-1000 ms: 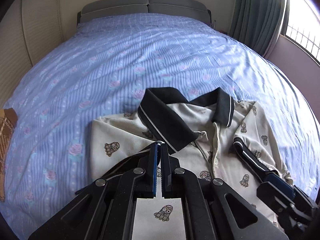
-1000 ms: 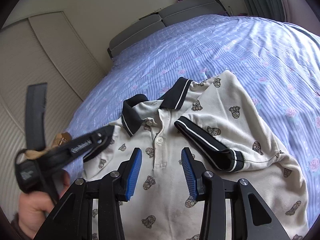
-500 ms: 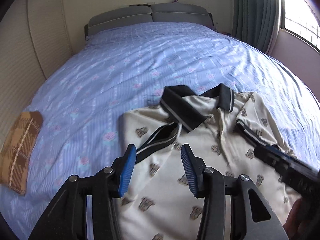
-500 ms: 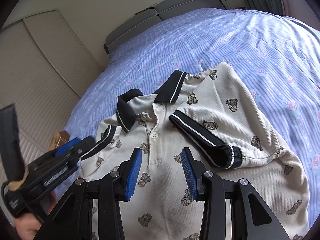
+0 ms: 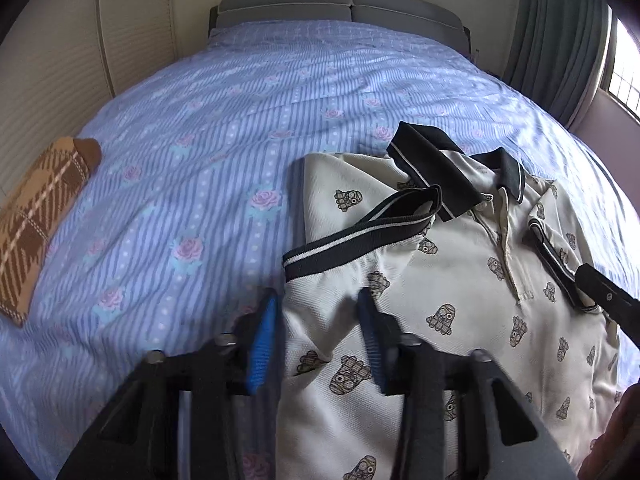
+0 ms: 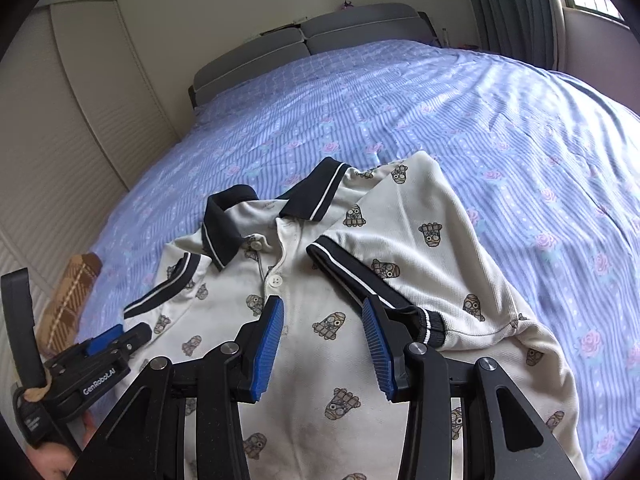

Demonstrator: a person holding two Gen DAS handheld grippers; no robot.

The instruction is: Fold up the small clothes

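Left claw (image 5: 318, 336), blurred, hovers at the polo shirt's (image 5: 460, 280) edge, its ribbed blue pads closing with nothing pinched between them. Right claw (image 6: 324, 344) hangs part open and empty over the chest. The cream pique polo shirt, black-collared, both sleeves folded inward, lies on the striped floral bed (image 6: 460, 92). A plaid knit piece (image 5: 36, 216) is partly cut off.

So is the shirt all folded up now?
Partly. On the polo shirt, both sleeves are folded in over the front, but the body is still spread long.
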